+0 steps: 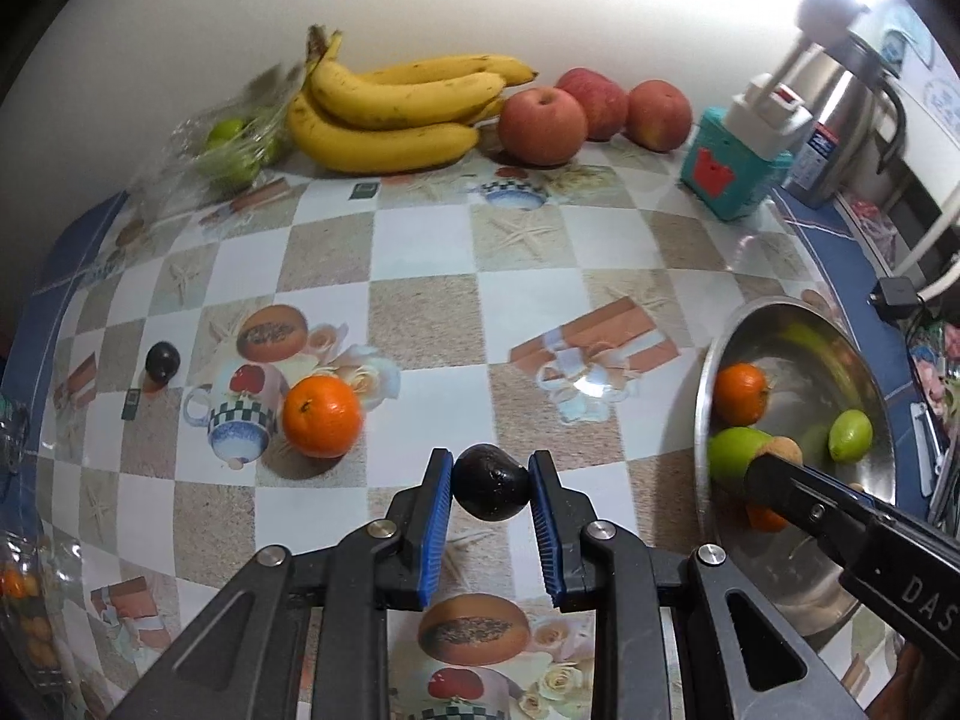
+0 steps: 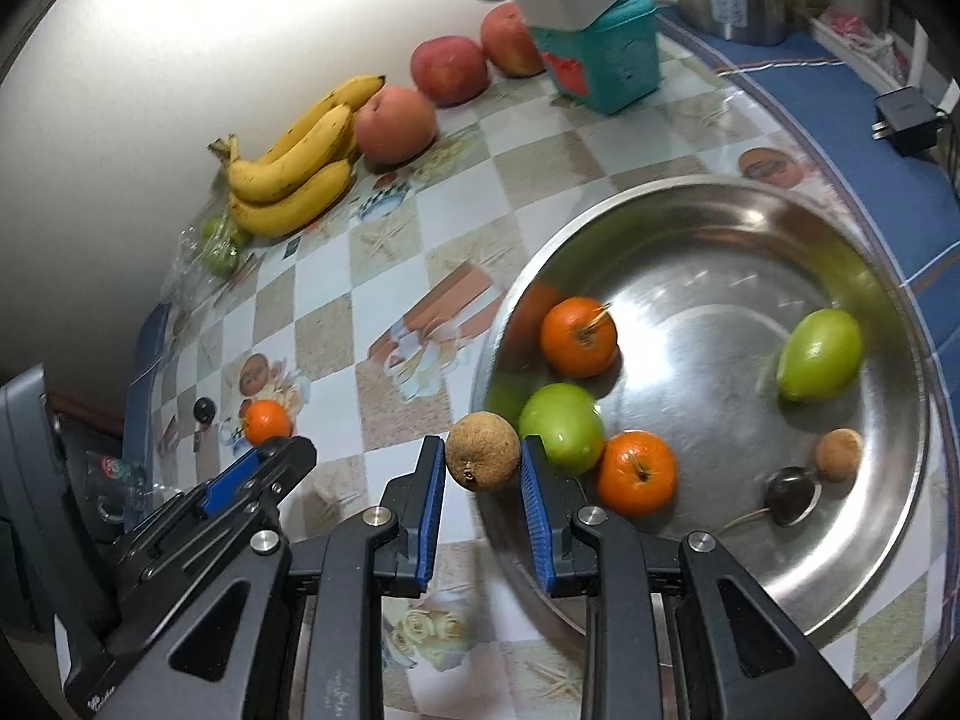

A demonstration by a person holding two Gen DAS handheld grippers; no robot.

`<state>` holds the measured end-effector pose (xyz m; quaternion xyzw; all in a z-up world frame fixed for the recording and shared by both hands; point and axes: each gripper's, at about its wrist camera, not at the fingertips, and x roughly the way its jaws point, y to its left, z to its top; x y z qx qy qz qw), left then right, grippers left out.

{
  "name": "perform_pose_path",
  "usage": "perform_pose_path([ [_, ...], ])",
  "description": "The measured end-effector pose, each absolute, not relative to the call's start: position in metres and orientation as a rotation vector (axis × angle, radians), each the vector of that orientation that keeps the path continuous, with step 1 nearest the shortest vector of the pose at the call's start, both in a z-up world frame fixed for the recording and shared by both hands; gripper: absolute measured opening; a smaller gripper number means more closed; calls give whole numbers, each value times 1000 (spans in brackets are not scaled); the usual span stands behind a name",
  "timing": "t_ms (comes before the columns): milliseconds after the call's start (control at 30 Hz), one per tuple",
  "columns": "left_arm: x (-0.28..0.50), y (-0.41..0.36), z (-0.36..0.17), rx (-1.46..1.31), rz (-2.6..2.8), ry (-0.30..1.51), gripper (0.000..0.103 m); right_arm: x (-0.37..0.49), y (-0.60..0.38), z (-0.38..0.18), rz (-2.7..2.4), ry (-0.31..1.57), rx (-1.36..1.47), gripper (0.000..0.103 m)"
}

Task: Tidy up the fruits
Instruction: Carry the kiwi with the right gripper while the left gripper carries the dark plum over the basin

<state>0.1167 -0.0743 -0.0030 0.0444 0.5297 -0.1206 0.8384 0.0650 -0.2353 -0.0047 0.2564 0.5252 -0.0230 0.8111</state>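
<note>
Your right gripper (image 2: 483,461) is clamped on the small round brown fruit (image 2: 482,450), right at the shiny steel bowl's (image 2: 708,204) near rim. Carry it in over the rim and set it low so it won't roll. Left gripper (image 1: 491,483) is pinching the dark purple fruit (image 1: 491,482) above the checkered tablecloth (image 1: 420,252); that one goes next.

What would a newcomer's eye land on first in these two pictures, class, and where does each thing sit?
First, the two loaded grippers: the left gripper pinches a dark fruit above the checked tablecloth, and the right gripper holds a brown fruit at the rim of the steel bowl. Next, the yellow bananas and red apples lined along the far wall.
</note>
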Motion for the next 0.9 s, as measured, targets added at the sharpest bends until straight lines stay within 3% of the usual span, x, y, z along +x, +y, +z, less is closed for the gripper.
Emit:
perform_pose_path([
  [900,64,-168,0,214,-519,1116,28,33,-321,-13,-238,1068,718,27],
])
